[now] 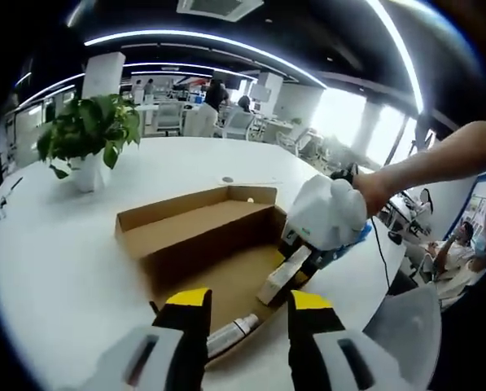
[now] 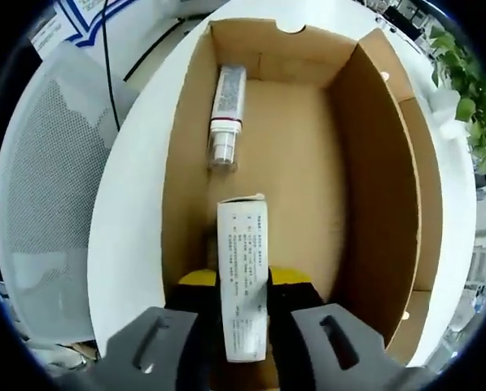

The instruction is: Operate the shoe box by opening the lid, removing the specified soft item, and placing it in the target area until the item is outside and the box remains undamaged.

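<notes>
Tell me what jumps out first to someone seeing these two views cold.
In the right gripper view, the right tool is shut on a slim white printed carton, held over the open cardboard shoe box. A white tube lies on the box floor against its far wall. In the left gripper view, the left tool hangs open at the box's near edge, with a potted plant on the white table beyond.

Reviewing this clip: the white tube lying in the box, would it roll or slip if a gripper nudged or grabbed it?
The white tube looks round-bodied and lies free on the shoe box floor, so a nudge would probably roll it. Its smooth surface may slip in a pinch, and it looks light.
</notes>
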### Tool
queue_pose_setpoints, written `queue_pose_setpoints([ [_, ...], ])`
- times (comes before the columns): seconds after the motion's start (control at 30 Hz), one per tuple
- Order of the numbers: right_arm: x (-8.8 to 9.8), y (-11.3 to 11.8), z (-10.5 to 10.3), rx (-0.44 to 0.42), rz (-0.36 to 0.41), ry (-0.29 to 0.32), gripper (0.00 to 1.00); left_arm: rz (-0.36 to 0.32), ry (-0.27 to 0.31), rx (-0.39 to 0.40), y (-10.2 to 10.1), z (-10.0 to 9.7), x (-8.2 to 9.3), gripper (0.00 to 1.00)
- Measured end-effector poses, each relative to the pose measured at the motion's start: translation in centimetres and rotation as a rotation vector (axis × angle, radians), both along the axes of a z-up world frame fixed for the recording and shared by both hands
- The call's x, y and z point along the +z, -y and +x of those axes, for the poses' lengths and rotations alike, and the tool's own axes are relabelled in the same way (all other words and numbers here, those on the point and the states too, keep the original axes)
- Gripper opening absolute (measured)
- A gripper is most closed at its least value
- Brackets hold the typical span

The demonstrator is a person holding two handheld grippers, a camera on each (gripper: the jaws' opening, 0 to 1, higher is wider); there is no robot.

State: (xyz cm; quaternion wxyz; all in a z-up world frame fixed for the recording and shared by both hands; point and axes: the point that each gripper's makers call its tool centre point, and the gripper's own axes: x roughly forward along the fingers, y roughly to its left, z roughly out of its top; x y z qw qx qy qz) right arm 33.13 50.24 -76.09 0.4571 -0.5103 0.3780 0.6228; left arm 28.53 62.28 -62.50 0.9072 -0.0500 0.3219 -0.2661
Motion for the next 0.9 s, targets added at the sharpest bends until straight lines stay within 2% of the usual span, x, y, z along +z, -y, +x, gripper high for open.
queue_pose_setpoints([
  [0.17,1.0,-0.1,0.3,-0.008,0.024,0.011,0.18,-0.001,0.004,0.001,-0.2,0.0,0.3,0.38],
  [0.4,3.9,0.2,1.1,0.011,0.06,0.07,0.18,-0.023,0.02,0.018,-0.4,0.3,0.9,0.38],
  [0.5,4.8,0.2,1.2,0.014,0.069,0.089,0.18,-0.028,0.024,0.013,0.0,0.2,1.0,0.38],
  [0.7,7.8,0.2,1.5,0.011,0.116,0.146,0.18,-0.027,0.029,-0.02,1.0,0.2,1.3,0.38],
  [0.9,10.5,1.0,1.5,0.016,0.142,0.201,0.18,-0.023,0.038,-0.056,2.1,0.2,1.9,0.38],
])
